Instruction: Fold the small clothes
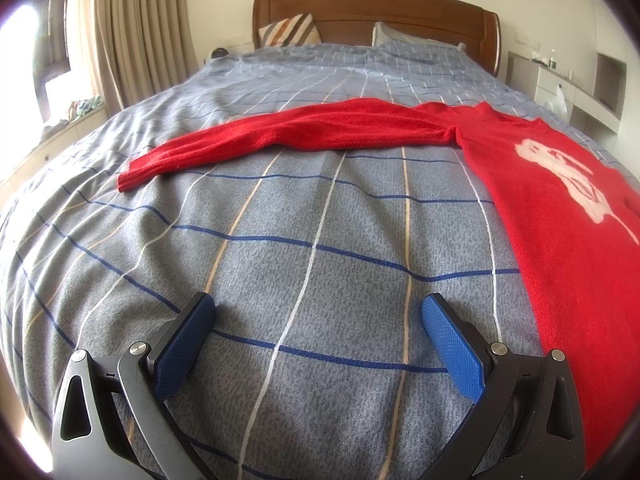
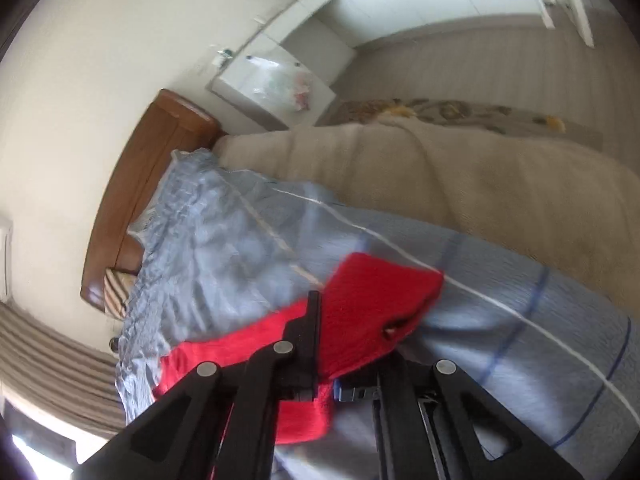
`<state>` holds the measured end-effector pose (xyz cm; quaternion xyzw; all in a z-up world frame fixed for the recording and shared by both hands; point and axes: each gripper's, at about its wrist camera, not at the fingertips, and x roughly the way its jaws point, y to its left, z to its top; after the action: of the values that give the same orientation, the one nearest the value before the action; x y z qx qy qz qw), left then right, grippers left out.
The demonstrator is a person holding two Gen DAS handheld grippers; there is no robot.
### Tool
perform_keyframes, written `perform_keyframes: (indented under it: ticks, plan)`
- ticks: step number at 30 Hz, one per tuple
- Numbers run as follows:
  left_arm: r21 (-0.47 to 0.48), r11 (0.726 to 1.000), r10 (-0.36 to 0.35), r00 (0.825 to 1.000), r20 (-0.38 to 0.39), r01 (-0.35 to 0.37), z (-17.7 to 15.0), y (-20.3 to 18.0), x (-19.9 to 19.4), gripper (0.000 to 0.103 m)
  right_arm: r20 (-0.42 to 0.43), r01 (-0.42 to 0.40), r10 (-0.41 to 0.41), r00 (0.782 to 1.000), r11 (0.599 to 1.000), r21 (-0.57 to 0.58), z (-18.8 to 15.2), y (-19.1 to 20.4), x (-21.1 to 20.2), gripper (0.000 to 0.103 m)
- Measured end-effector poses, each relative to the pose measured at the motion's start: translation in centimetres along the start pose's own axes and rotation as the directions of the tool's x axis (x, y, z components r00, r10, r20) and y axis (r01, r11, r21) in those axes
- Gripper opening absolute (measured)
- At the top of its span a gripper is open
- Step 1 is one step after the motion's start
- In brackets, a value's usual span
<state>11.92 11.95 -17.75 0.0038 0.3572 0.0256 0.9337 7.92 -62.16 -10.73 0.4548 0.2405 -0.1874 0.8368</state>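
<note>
Red sweater (image 1: 560,184) spread out on the grey checked bedspread (image 1: 304,232), body lying off to the right, one long sleeve (image 1: 280,136) stretched flat across the bed toward the left. Whitish design (image 1: 568,172) on the chest, facing up.

Left gripper (image 1: 318,312) hovering low over bare bedspread, jaws spread wide, blue pads (image 1: 450,340) well apart, nothing between them. Just left of the sweater's body, not touching it.

Right gripper (image 2: 344,332) clamped tight on a wad of the red knit (image 2: 372,304), cloth bunched up and lifted between the black fingers, more red fabric trailing down to the left. Pretty blurry on that side and the view rolled sideways, so hard to say which part of the sweater that is.

Around the room: wooden headboard (image 1: 376,12) at the far end, striped pillow (image 1: 290,30) against it, beige curtain (image 1: 140,28) by a bright window on the left, white shelving (image 1: 572,80) on the right. Beige blanket (image 2: 460,184) beyond the bedspread in the right wrist view.
</note>
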Motion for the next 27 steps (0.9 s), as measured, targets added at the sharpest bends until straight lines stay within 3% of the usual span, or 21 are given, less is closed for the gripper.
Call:
perform_keyframes:
  ticks: [3, 7, 10, 13, 14, 15, 16, 17, 18, 20, 23, 25, 27]
  plan:
    - [0.000, 1.000, 0.000, 1.000, -0.001, 0.000, 0.0, 0.0, 0.0, 0.103, 0.014, -0.130, 0.137, 0.991, 0.966, -0.224, -0.4, 10.7, -1.5, 0.004]
    - [-0.001, 1.000, 0.000, 1.000, 0.000, 0.000, 0.0, 0.0, 0.1, 0.103, -0.109, -0.276, 0.255, 0.961, 0.842, -0.463, -6.3, 24.8, -0.4, 0.004]
    - [-0.001, 1.000, -0.001, 1.000, 0.001, 0.001, 0.0, 0.0, 0.0, 0.103, -0.178, -0.292, 0.232, 0.956, 0.738, -0.609, -14.1, 32.6, 2.3, 0.004]
    - [-0.001, 1.000, -0.001, 1.000, 0.003, 0.001, 0.0, 0.0, 0.0, 0.103, -0.277, -0.326, 0.185, 0.943, 0.674, -0.663, -22.0, 36.7, 5.8, 0.009]
    - [-0.002, 1.000, -0.002, 1.000, 0.004, 0.002, -0.1, -0.1, -0.1, 0.103, -0.313, -0.325, 0.141, 0.939, 0.658, -0.679, -24.6, 37.5, 7.2, 0.018]
    - [-0.002, 1.000, -0.004, 1.000, 0.005, 0.004, -0.1, -0.1, 0.0, 0.103, -0.369, -0.333, 0.087, 0.926, 0.650, -0.683, -27.1, 38.0, 8.8, 0.057]
    - [-0.003, 1.000, -0.005, 1.000, 0.006, 0.005, -0.1, -0.2, -0.1, 0.103, -0.434, -0.353, 0.042, 0.900, 0.656, -0.667, -29.4, 37.5, 10.1, 0.083]
    - [-0.004, 1.000, -0.006, 1.000, 0.007, 0.006, -0.1, -0.2, -0.1, 0.103, -0.485, -0.378, 0.029, 0.874, 0.668, -0.641, -31.2, 36.9, 10.9, 0.082]
    - [-0.004, 1.000, -0.005, 1.000, 0.008, 0.005, -0.1, -0.3, 0.0, 0.103, -0.504, -0.387, 0.021, 0.863, 0.668, -0.636, -32.7, 36.1, 10.9, 0.082]
    - [-0.002, 1.000, -0.002, 1.000, 0.010, 0.002, -0.1, -0.3, 0.0, 0.103, -0.516, -0.411, 0.024, 0.856, 0.637, -0.652, -34.3, 34.8, 10.2, 0.082]
    - [-0.002, 1.000, 0.000, 1.000, 0.011, 0.000, -0.1, -0.3, 0.1, 0.103, -0.530, -0.467, 0.090, 0.843, 0.612, -0.639, -34.3, 31.8, 6.9, 0.082]
    - [-0.002, 1.000, 0.001, 1.000, 0.012, -0.001, 0.0, -0.3, 0.2, 0.103, -0.499, -0.460, 0.123, 0.858, 0.617, -0.638, -32.3, 29.0, 4.5, 0.083]
    - [-0.002, 1.000, 0.005, 1.000, 0.017, -0.005, -0.3, -0.3, 0.0, 0.103, -0.430, -0.406, 0.122, 0.895, 0.621, -0.670, -29.6, 25.4, 2.4, 0.086]
